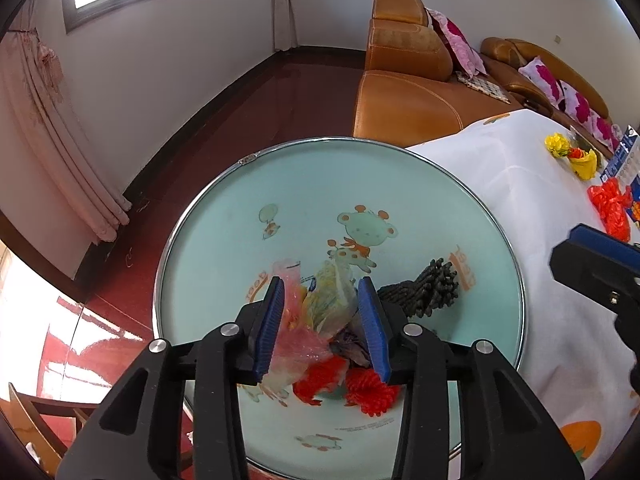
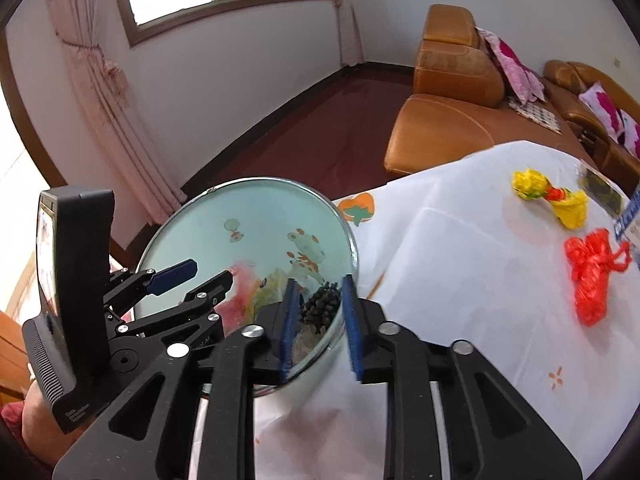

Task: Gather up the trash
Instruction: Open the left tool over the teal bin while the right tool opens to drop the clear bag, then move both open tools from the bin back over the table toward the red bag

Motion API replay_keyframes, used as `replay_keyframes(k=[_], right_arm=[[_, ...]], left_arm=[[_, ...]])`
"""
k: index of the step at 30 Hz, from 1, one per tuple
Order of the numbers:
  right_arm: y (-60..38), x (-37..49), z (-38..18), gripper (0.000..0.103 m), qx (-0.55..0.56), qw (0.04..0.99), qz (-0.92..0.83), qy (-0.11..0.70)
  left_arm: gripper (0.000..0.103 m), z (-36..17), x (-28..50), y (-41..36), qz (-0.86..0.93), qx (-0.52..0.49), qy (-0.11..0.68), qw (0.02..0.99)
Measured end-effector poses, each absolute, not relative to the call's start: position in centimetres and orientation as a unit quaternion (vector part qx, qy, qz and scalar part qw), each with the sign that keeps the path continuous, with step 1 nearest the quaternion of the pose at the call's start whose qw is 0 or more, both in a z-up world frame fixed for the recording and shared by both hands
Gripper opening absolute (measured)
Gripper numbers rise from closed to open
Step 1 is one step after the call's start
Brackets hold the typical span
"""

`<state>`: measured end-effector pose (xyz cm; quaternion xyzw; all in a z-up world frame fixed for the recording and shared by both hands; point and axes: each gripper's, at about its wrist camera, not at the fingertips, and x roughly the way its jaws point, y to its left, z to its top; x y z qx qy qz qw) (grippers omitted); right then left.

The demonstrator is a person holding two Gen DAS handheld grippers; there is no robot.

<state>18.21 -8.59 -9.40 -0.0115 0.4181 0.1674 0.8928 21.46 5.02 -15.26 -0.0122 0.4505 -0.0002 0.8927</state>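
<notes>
A round teal basin (image 1: 320,142) with a cartoon bear print sits beside the white-clothed table. In it lie pink and yellowish wrappers (image 1: 328,300), crumpled red plastic (image 1: 368,392) and a dark knobbly cone (image 1: 424,292). My left gripper (image 1: 322,284) hangs over the basin, its jaws slightly apart around the wrappers, which lie loose between the pads. My right gripper (image 2: 319,280) is open above the basin's (image 2: 256,180) near rim. The dark cone (image 2: 320,304) shows through its gap, down in the basin. The left gripper (image 2: 214,272) appears at the left of the right wrist view.
On the tablecloth (image 2: 460,260) lie a yellow crumpled bag (image 2: 556,198) and a red plastic bag (image 2: 592,276), with a blue-and-white box at the far right edge. An orange leather sofa (image 1: 408,92) stands behind the table. A hand (image 2: 36,420) holds the left gripper.
</notes>
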Motion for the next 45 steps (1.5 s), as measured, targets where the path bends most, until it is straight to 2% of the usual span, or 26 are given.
replay_keyframes(k=[2,6,12,14,17,21,23,28,34,38,42,45], right_arm=[[-9.2,17.7,-9.2,0.040,-0.003,0.896,0.160,0.413],[-9.7,17.1,-9.0,0.046,0.005,0.899,0.154,0.409],[-10.0,15.9,-8.4,0.068,0.012,0.908,0.147,0.393],[-10.1,15.4,-8.1,0.077,0.013,0.912,0.142,0.385],[-10.8,14.5,-7.7,0.085,0.024,0.921,0.123,0.369],[-11.7,13.8,-7.3,0.085,0.034,0.928,0.102,0.357],[-12.1,13.3,-7.3,0.085,0.029,0.933,0.083,0.348],[-13.7,11.3,-7.1,0.090,0.027,0.954,0.027,0.297],[-14.8,10.2,-7.2,0.090,0.024,0.956,0.001,0.294],[-15.6,9.7,-7.4,0.090,0.015,0.955,-0.006,0.296],[-17.1,9.1,-7.5,0.090,0.016,0.955,-0.028,0.294],[-18.7,8.8,-7.7,0.090,0.018,0.954,-0.049,0.294]], left_arm=[[0.039,-15.1,21.3,5.0,0.002,-0.012,0.451,0.893],[0.052,-14.9,20.8,4.9,0.008,-0.007,0.448,0.894],[0.071,-14.2,19.7,5.1,0.022,-0.009,0.444,0.896],[0.074,-13.8,19.3,5.2,0.025,-0.009,0.439,0.898],[0.082,-13.2,18.6,5.0,0.027,0.000,0.426,0.904],[0.095,-12.4,17.9,4.8,0.037,0.000,0.409,0.912],[0.097,-12.2,17.6,5.1,0.038,-0.018,0.404,0.914],[0.097,-12.0,16.9,5.9,0.043,-0.063,0.401,0.913],[0.097,-11.8,16.1,5.8,0.030,-0.100,0.407,0.908],[0.097,-12.0,16.1,4.6,0.022,-0.069,0.434,0.898],[0.097,-11.9,15.5,3.0,0.039,-0.010,0.426,0.904],[0.097,-11.7,15.3,2.3,0.036,-0.006,0.420,0.907]])
